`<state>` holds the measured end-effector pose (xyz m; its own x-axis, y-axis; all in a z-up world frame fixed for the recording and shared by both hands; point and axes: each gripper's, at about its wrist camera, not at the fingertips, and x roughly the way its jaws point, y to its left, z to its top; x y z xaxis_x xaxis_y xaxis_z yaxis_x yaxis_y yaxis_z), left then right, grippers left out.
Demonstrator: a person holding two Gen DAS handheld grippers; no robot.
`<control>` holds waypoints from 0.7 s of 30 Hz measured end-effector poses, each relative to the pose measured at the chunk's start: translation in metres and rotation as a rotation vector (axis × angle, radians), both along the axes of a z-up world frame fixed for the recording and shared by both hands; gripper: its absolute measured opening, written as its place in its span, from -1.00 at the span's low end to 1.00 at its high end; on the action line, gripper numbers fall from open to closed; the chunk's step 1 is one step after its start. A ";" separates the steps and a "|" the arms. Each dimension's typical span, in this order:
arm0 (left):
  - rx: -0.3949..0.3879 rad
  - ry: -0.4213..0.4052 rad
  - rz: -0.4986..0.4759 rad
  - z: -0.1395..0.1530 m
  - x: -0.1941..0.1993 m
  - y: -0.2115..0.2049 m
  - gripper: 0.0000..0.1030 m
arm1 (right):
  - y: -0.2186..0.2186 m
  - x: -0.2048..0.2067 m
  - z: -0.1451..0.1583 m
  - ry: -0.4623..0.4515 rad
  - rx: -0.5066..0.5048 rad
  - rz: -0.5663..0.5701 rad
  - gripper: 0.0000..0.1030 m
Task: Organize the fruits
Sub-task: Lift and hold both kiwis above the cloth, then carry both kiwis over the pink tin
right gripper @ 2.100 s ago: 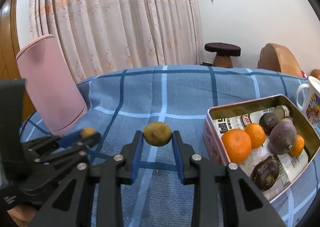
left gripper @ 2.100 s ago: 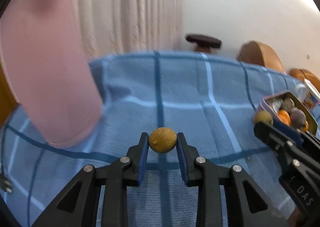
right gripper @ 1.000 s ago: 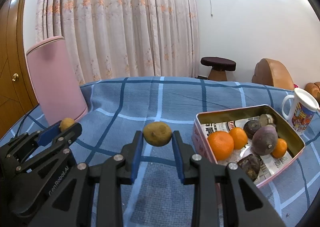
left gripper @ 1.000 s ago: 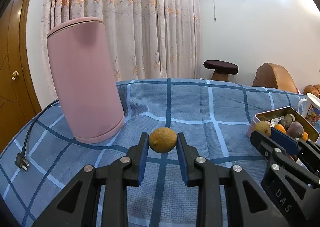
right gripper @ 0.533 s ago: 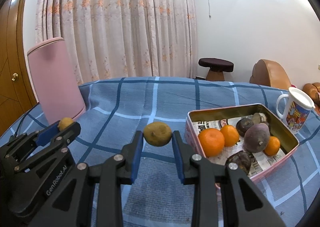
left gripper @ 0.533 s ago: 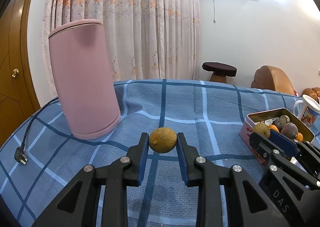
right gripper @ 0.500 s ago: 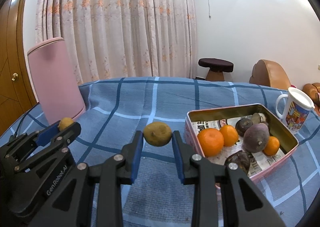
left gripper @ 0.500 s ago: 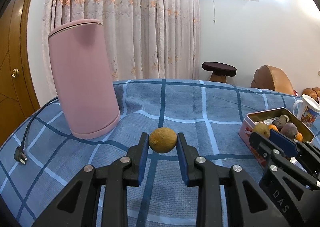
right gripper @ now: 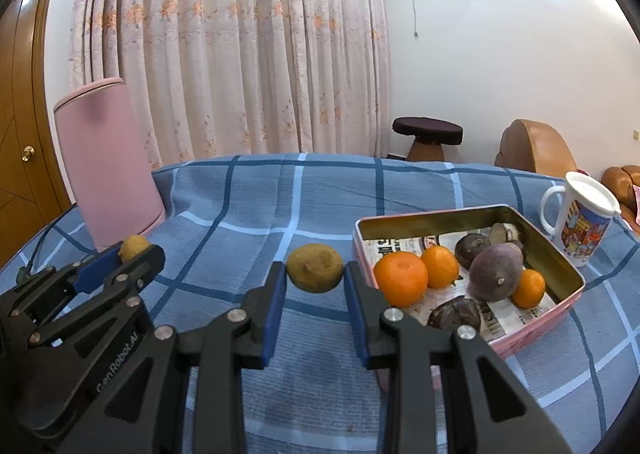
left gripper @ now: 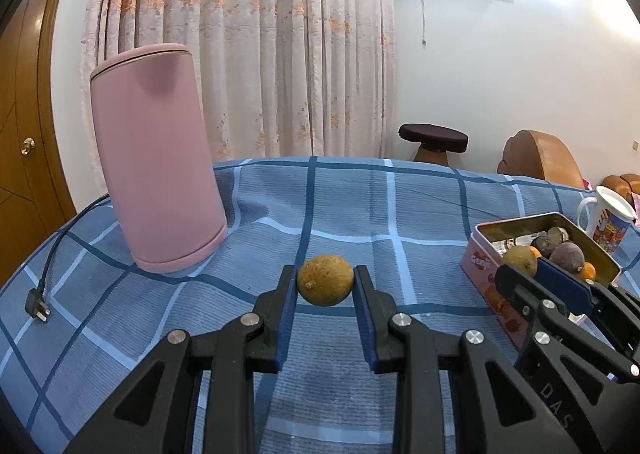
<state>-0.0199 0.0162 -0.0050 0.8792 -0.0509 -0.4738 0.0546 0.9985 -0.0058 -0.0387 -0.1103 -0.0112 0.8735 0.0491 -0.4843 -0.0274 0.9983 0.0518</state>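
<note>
Writing: "GenRobot.AI" ran along the left gripper [right gripper: 134, 252]; "DAS" showed on the right gripper [left gripper: 520, 268].
Left gripper: pinched one yellow-brown fruit [left gripper: 325, 280] above the blue checked cloth [left gripper: 420, 206].
Right gripper: clamped a second brownish fruit [right gripper: 315, 268], just left of the pink tin [right gripper: 560, 254].
Tin count: three oranges [right gripper: 400, 278], four dark fruits [right gripper: 496, 272].

Bright even indoor light, sharp, fisheye-warped edges w/ dark corners
</note>
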 end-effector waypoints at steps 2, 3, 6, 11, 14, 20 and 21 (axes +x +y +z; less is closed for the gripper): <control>0.000 -0.001 -0.005 0.000 -0.001 -0.004 -0.42 | -0.003 -0.002 0.000 -0.002 -0.004 -0.002 -0.36; 0.002 -0.002 -0.007 0.000 -0.002 -0.006 -0.42 | -0.005 -0.002 0.000 -0.002 -0.005 -0.003 -0.36; 0.002 -0.005 -0.013 0.000 -0.004 -0.012 -0.42 | -0.010 -0.005 0.001 -0.003 -0.009 -0.009 -0.36; 0.004 -0.004 -0.027 0.000 -0.006 -0.023 -0.42 | -0.020 -0.008 0.001 -0.003 -0.013 -0.020 -0.36; 0.006 -0.001 -0.037 0.001 -0.006 -0.030 -0.42 | -0.027 -0.009 0.001 -0.004 -0.018 -0.029 -0.36; 0.013 -0.001 -0.059 0.001 -0.007 -0.047 -0.42 | -0.046 -0.012 0.002 -0.007 -0.029 -0.059 -0.36; 0.013 -0.001 -0.061 0.002 -0.007 -0.049 -0.42 | -0.047 -0.012 0.002 -0.007 -0.030 -0.062 -0.36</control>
<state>-0.0273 -0.0330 -0.0035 0.8752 -0.0983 -0.4738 0.1156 0.9933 0.0073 -0.0504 -0.1578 -0.0093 0.8779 -0.0195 -0.4785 0.0340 0.9992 0.0218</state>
